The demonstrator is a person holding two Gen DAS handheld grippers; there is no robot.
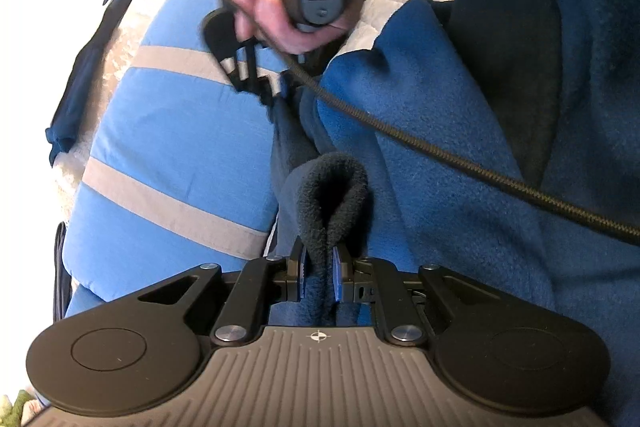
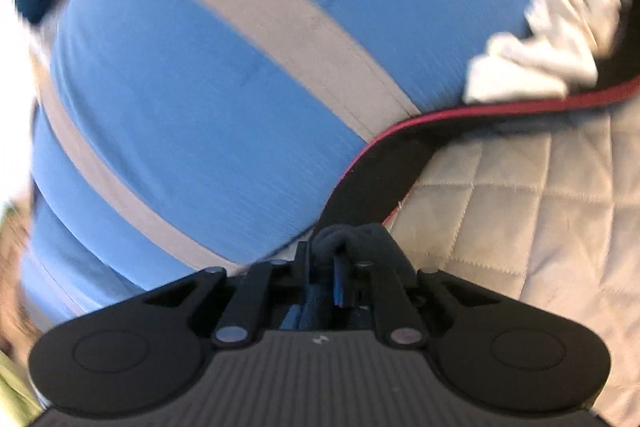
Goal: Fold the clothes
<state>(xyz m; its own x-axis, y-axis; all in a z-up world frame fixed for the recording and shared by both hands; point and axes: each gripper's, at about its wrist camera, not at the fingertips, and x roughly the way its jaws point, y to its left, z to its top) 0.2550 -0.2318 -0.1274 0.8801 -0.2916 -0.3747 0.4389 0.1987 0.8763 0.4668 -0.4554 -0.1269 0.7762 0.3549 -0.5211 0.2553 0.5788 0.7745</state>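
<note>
both tools are clamped on fabric: your left tool (image 1: 320,273) pinches a dark fold of the blue fleece (image 1: 440,167) at bottom centre, your right tool (image 2: 322,275) grips dark cloth (image 2: 352,235) there too, light blue pillow (image 2: 240,67) filling the frame behind it.

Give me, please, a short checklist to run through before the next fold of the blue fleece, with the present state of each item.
1. Left gripper shut on the fleece: ok, a dark cuff fold sits between its fingers.
2. Right gripper shut on fabric: ok, dark cloth is bunched between its fingers.
3. Both hold the same garment: cannot tell.
4. Cable clear of the fleece: not ok, it crosses over it.
5. Striped pillow out of the way: not ok, it lies right beside the fleece.
6. Right wrist view sharp: not ok, blurred.
</note>
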